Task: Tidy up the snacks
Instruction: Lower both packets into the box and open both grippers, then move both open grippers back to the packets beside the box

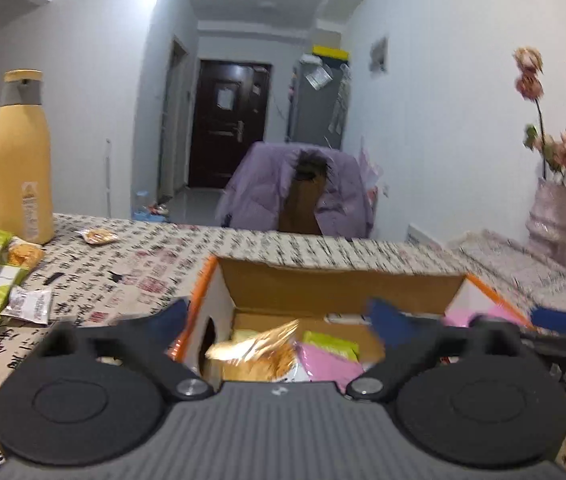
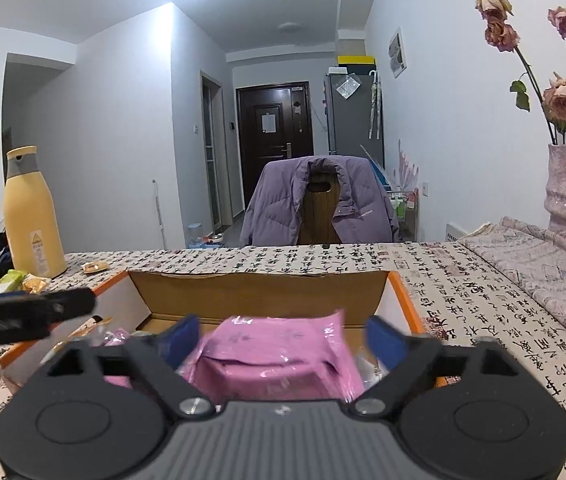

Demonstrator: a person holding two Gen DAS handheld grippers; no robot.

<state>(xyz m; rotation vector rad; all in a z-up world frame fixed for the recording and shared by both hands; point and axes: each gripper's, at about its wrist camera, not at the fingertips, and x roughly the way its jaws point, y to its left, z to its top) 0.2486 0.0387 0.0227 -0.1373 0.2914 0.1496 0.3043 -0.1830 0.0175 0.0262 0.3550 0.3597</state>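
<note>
Snacks (image 2: 271, 352) inside open-topped box (image 2: 259, 286)

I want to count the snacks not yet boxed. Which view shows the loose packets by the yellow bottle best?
The left wrist view: the loose packets lie spread out beside the yellow bottle. The right wrist view shows only a few, small at its left edge, partly behind the left gripper.

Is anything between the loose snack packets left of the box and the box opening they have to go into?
Nothing visible blocks them. The loose packets lie on bare tablecloth left of the cardboard box, whose top is open. The yellow bottle stands behind them, off that path.
</note>
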